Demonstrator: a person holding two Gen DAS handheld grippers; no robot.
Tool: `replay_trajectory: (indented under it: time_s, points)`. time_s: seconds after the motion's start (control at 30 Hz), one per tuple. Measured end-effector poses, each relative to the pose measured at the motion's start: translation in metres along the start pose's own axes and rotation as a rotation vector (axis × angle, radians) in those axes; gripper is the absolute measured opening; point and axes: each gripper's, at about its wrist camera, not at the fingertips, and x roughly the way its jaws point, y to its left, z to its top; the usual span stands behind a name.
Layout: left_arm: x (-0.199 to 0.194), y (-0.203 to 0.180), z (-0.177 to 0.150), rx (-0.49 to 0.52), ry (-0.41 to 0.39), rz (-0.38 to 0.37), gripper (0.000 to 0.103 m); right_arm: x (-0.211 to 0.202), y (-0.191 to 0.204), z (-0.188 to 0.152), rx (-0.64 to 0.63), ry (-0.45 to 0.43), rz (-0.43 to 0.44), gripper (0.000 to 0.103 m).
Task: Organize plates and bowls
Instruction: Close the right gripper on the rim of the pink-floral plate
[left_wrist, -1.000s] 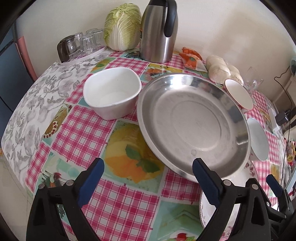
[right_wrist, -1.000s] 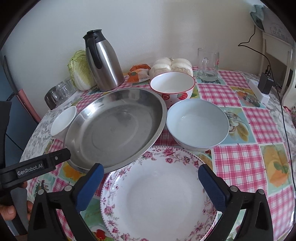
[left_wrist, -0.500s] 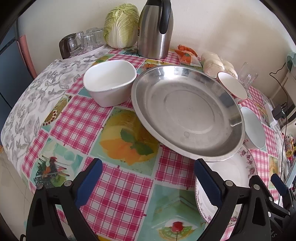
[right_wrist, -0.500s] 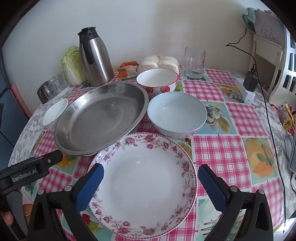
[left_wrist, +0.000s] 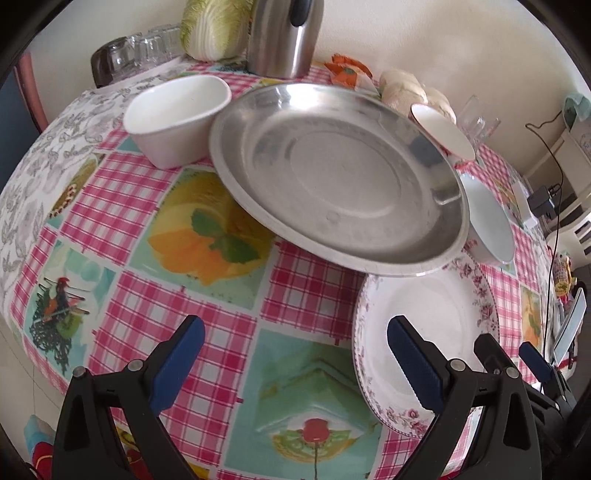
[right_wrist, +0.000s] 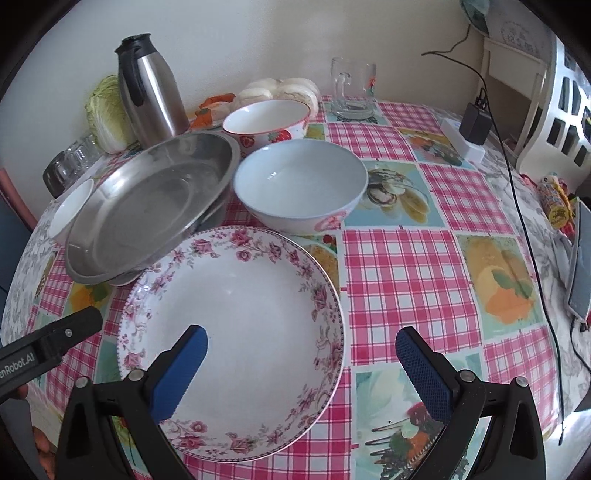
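Note:
A large steel plate (left_wrist: 332, 177) (right_wrist: 147, 199) lies tilted, its near rim resting on the floral plate (left_wrist: 424, 325) (right_wrist: 236, 332). A white square bowl (left_wrist: 177, 114) (right_wrist: 70, 214) stands left of it. Behind and to the right stand a pale blue bowl (right_wrist: 299, 184) (left_wrist: 487, 225) and a strawberry bowl (right_wrist: 266, 122) (left_wrist: 443, 129). My left gripper (left_wrist: 295, 362) is open over bare tablecloth, short of the steel plate. Over the floral plate's near half my right gripper (right_wrist: 301, 373) hangs open, holding nothing.
A steel thermos (right_wrist: 151, 96), cabbage (right_wrist: 105, 110), buns (right_wrist: 280, 88), a glass mug (right_wrist: 352, 88) and a tray of glasses (left_wrist: 140, 51) line the back. A power strip with charger (right_wrist: 469, 136), cable and phone (right_wrist: 581, 262) lie at the right.
Both grippers have pulled back toward the table's near edge and stayed open. The steel plate, held up a second ago near the left gripper, now rests on the floral plate's rim.

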Motion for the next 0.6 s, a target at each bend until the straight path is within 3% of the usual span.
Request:
replay_trajectory:
  time_s: [0.23,0.47,0.53,0.6]
  points:
    - [0.018,-0.010,-0.003,-0.003,0.063,-0.026,0.099,0.021,-0.024,-0.004,0.088,0.083,-0.012,0.103]
    - [0.031,-0.018,-0.003,-0.021,0.095,-0.045,0.099,0.026,-0.040,-0.003,0.170,0.084,0.043,0.102]
    - [0.033,-0.024,-0.005,-0.029,0.094,-0.059,0.098,0.027,-0.043,-0.002,0.180,0.078,0.065,0.093]
    - [0.034,-0.025,-0.004,-0.020,0.095,-0.067,0.093,0.027,-0.044,-0.001,0.191,0.078,0.079,0.078]
